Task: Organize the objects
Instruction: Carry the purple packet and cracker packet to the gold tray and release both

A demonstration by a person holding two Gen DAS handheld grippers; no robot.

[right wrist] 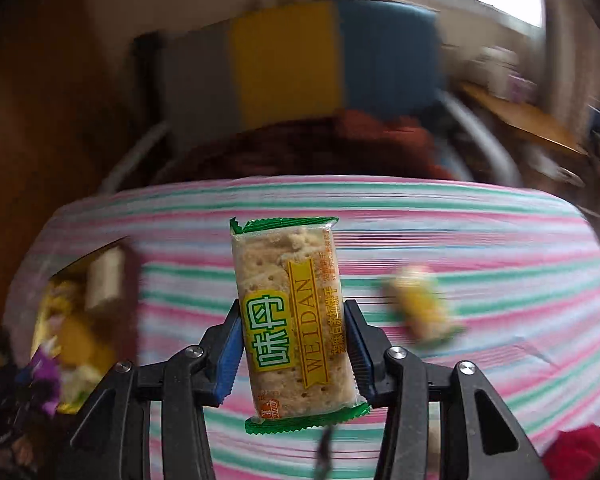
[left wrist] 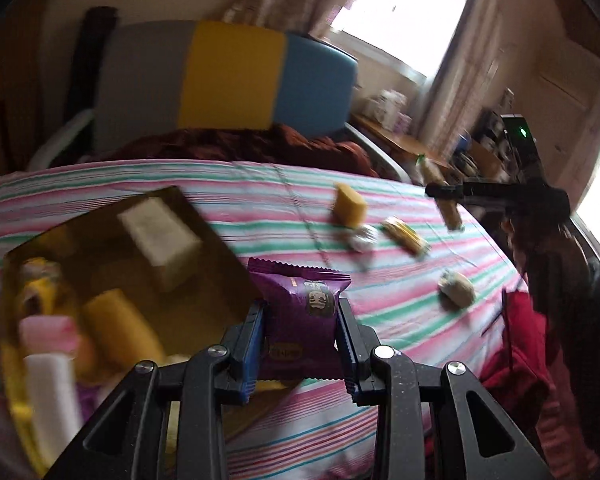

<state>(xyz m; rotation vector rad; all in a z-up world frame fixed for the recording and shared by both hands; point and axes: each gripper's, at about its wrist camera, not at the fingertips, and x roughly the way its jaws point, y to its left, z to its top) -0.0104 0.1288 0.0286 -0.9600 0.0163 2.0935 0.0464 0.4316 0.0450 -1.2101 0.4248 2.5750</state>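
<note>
Two wrist-cam views over a bed w/ a pink, green & white striped sheet (left wrist: 284,196).

Left wrist view: the left gripper (left wrist: 302,316) pinches a purple snack packet (left wrist: 302,312) between its blue-padded fingers, packet upright, held above the sheet. Just left of it sits a gold-lined box (left wrist: 220,256), open, w/ several wrapped snacks inside: a white block (left wrist: 160,236) near the back, a yellow-orange bar (left wrist: 120,324), pink & white pieces at the front left, all blurred. Farther out on the sheet, right of center, loose snacks lie apart from each other: an orange-yellow block (left wrist: 348,204), a silvery wrapped piece (left wrist: 364,238) just below it, a yellow long packet (left wrist: 406,236), and a grey-beige wrapped piece (left wrist: 456,290) nearer the camera. At the far right the right gripper (left wrist: 446,194) shows from the side, holding a tan packet that hangs down from it.

Right wrist view: the right gripper (right wrist: 294,340) is clamped on a cracker packet (right wrist: 292,320), clear wrap w/ green ends & a yellow label reading WEIDAN, held upright above the sheet. The box (right wrist: 96,280) is at the left edge, blurred. One yellow-green snack (right wrist: 420,308) lies on the sheet to the right, blurred.

Behind the bed: a grey, yellow & blue headboard (left wrist: 228,76), a dark red blanket (left wrist: 236,144), a bright window (left wrist: 400,12).
</note>
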